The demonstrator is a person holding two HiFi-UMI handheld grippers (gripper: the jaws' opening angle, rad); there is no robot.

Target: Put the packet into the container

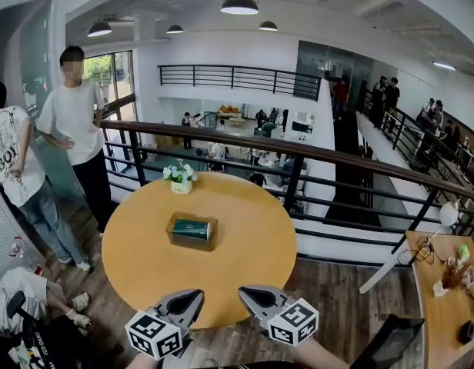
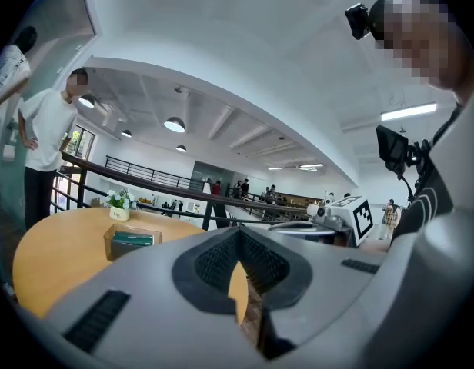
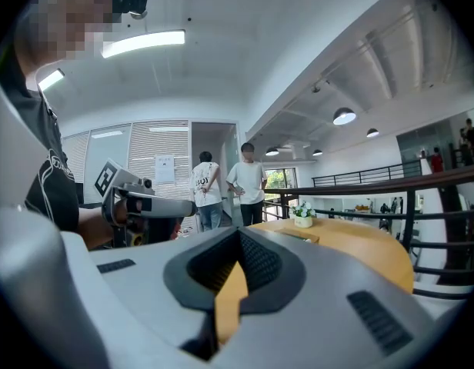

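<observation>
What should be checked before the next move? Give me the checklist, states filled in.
1. Nothing in left gripper: ok, jaws shut.
2. Nothing in right gripper: ok, jaws shut.
3. Jaws open for a grasp: not ok.
4. Green packet in container: ok, it already lies inside.
5. White flower pot apart from container: ok.
6. Upright container on table: ok.
</observation>
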